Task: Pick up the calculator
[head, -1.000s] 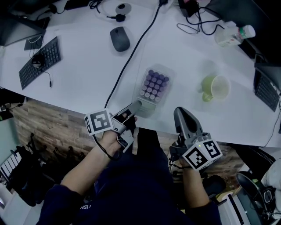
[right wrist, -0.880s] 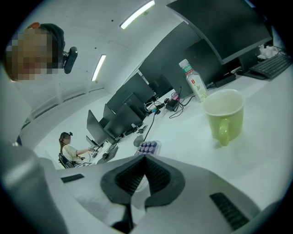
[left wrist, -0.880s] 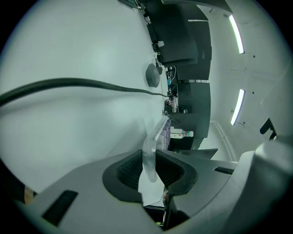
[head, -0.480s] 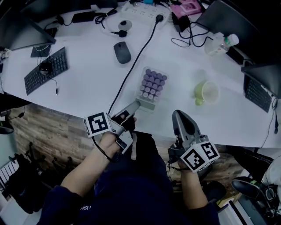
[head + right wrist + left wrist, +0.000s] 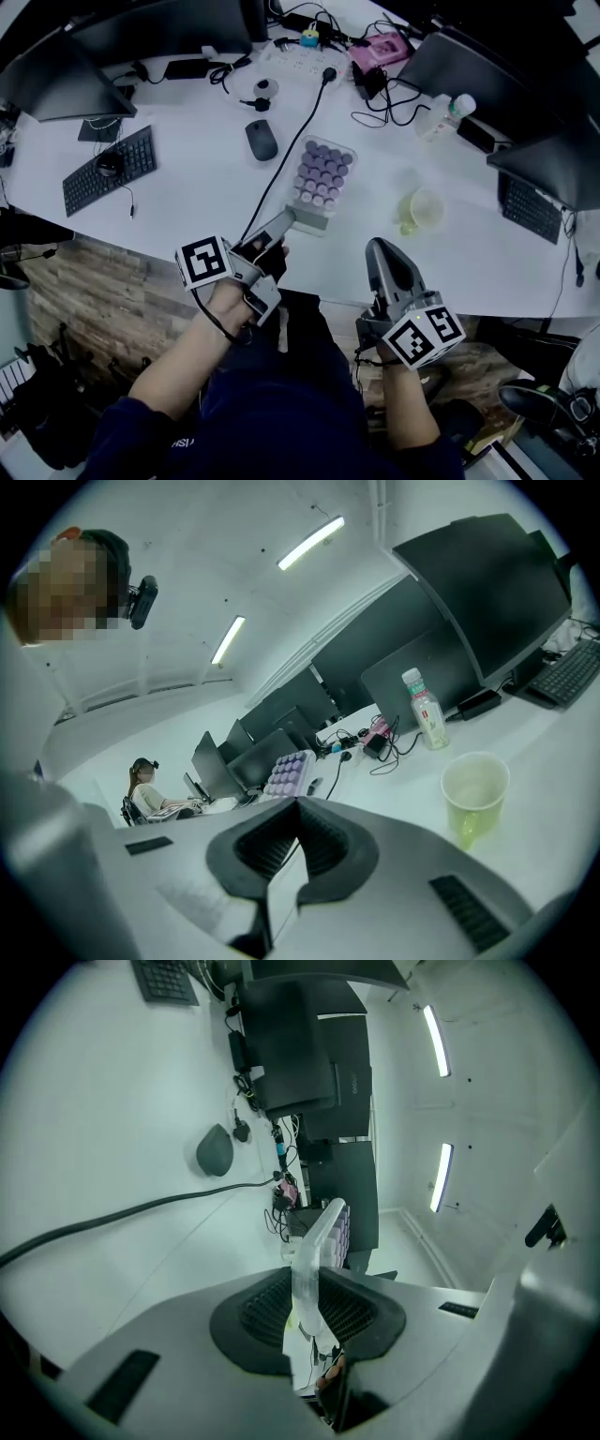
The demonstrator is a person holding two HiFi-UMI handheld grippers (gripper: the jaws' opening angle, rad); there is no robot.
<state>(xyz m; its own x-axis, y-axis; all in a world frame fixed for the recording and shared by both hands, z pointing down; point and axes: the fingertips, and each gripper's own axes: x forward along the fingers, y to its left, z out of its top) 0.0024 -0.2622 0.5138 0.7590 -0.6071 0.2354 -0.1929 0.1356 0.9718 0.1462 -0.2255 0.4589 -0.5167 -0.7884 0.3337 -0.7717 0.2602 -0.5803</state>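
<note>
**Pick-up of the calculator: grasp made, lift in hand.** The calculator [image 5: 323, 174], a clear-cased unit with rows of purple keys, sits at the centre of the head view, over the near half of the white table [image 5: 187, 208]. Its near end lies between the jaws of the left gripper [image 5: 278, 228], which comes in from 7 o'clock.

In the left gripper view the calculator [image 5: 319, 1241] is seen edge-on. Both ribbed pads of the left gripper [image 5: 309, 1288] press on its clear casing, so the grasp is closed on it. Whether its far end is clear of the table cannot be told from these views.

The right gripper [image 5: 382, 251] hangs at 5 o'clock of the calculator, well apart from it. In its own view the right gripper [image 5: 298, 822] has its jaws drawn together with nothing between them.

Around the calculator:
- a black cable [image 5: 291, 131] runs from 12 o'clock down along its left side
- a mouse [image 5: 262, 140] lies at 10 o'clock
- a keyboard [image 5: 105, 171] lies far out at 9 o'clock
- a green cup [image 5: 424, 210] stands at 4 o'clock
- a bottle [image 5: 446, 116] stands at 2 o'clock

Judged step: the grasp is made, and carrying the calculator clear of the table is what remains. Only one end is pinched, so the next move calls for a firm, unchanged grip and a steady rise. The free end should be kept from sagging or catching the cable just beside it.
</note>
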